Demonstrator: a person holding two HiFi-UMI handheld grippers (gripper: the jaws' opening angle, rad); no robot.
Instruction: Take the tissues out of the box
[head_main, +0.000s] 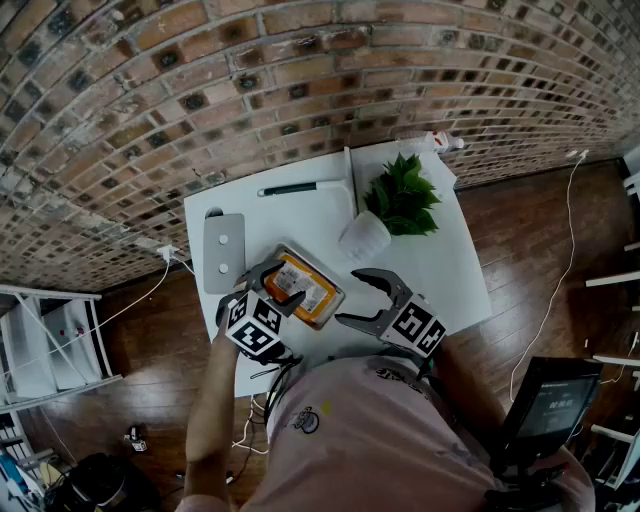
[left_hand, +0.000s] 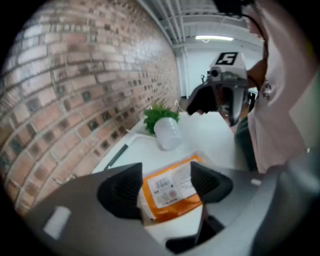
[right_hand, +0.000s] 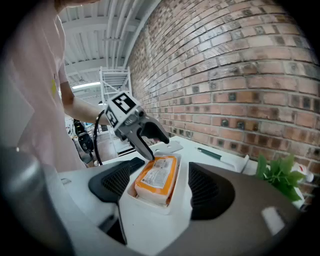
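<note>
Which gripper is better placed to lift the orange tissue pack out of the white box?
Left. The left gripper has its open jaws around one end of the orange tissue pack in the white box; the right gripper, also open, hangs beside the box.

Head view steeply down; gripper views low, close, seemingly opposed across shared tissue pack (head_main: 310, 290).
</note>
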